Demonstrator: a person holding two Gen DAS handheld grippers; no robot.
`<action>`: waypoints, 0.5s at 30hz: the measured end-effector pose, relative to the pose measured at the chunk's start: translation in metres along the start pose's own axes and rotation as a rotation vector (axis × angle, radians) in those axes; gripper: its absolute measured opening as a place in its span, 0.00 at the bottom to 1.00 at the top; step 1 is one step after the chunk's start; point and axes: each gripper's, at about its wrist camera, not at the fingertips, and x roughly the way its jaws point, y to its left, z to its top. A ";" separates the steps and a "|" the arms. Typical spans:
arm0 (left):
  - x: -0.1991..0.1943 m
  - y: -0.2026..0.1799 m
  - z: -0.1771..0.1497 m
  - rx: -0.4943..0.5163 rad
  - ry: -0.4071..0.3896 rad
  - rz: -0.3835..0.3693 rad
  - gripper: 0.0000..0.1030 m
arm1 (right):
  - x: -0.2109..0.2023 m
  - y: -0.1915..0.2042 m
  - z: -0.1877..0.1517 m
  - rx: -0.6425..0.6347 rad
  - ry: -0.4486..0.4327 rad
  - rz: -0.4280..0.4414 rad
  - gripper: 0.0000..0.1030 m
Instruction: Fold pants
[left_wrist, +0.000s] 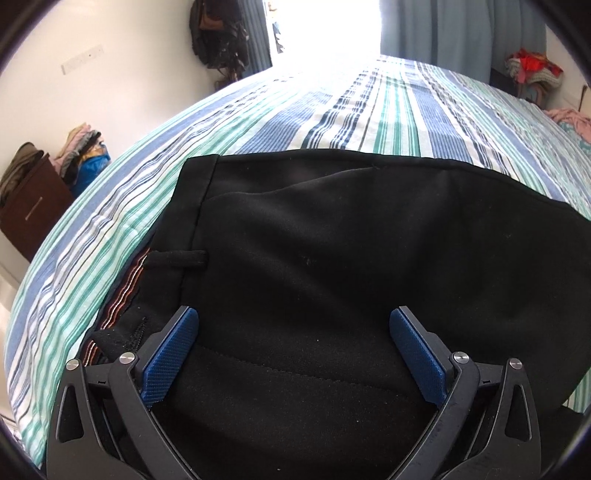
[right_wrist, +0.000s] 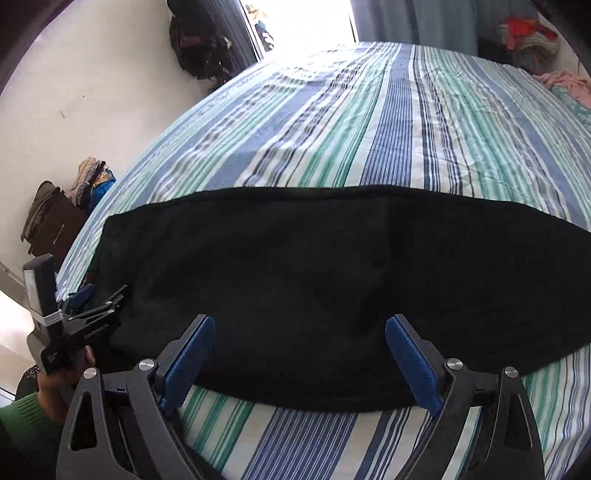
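Black pants (left_wrist: 332, 240) lie flat on the striped bed, folded lengthwise, with the waistband, a belt loop and striped inner lining at the left end. My left gripper (left_wrist: 293, 321) hovers open over the waist end, nothing between its blue pads (left_wrist: 170, 354). In the right wrist view the pants (right_wrist: 314, 280) stretch across as a long dark band. My right gripper (right_wrist: 299, 328) is open above their near edge, holding nothing. The left gripper (right_wrist: 96, 295) shows there at the pants' left end, held by a hand (right_wrist: 55, 384) in a green sleeve.
The striped blue, green and white bedspread (right_wrist: 369, 129) extends far beyond the pants. A brown drawer unit (left_wrist: 33, 210) with piled clothes stands by the left wall. Bags hang near the bright doorway (left_wrist: 218, 33). More clothes lie at the far right (left_wrist: 535, 70).
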 end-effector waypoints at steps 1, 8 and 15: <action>0.000 0.000 0.000 0.000 -0.001 0.000 1.00 | 0.013 -0.014 0.002 -0.004 0.035 -0.014 0.90; 0.000 -0.001 -0.001 -0.002 -0.013 0.002 1.00 | -0.016 -0.175 -0.006 -0.080 0.010 -0.157 0.81; 0.000 -0.001 -0.001 0.002 -0.012 0.008 1.00 | -0.102 -0.393 -0.041 0.391 0.017 -0.615 0.90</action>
